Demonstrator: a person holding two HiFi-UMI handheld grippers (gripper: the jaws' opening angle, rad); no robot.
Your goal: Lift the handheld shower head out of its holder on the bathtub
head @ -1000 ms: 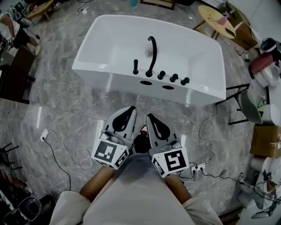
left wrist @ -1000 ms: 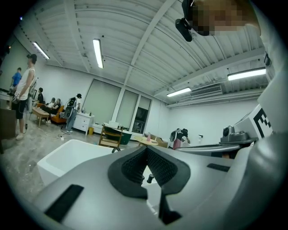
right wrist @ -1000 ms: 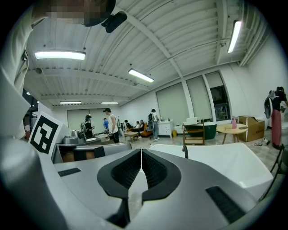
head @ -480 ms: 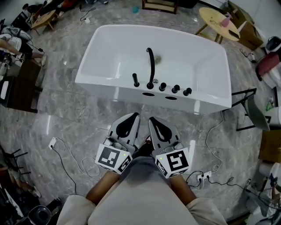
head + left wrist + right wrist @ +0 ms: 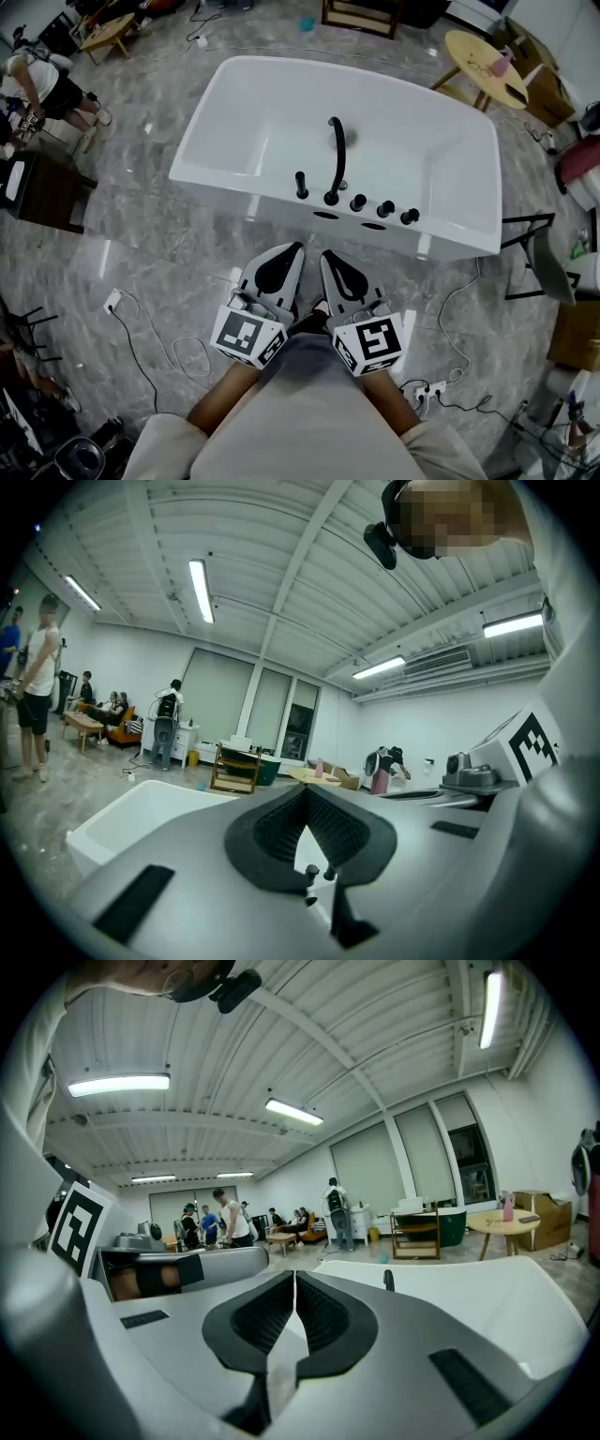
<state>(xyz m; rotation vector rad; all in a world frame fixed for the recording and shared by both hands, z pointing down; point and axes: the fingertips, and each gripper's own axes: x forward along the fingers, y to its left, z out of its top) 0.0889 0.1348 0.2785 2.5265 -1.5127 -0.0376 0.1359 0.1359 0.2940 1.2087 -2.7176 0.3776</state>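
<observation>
At the bathtub's near rim, the handheld shower head sits untouched in its holder

Upright and black, the handheld shower head (image 5: pixel 301 184) stands on the rim of the white bathtub (image 5: pixel 234 131), just left of the curved spout (image 5: pixel 335 150) and a row of three knobs (image 5: pixel 385 208). The left gripper (image 5: pixel 296 247) and right gripper (image 5: pixel 327 254) hang side by side over the grey floor (image 5: pixel 141 244), short of the tub, each with its jaws pressed together on nothing.
</observation>
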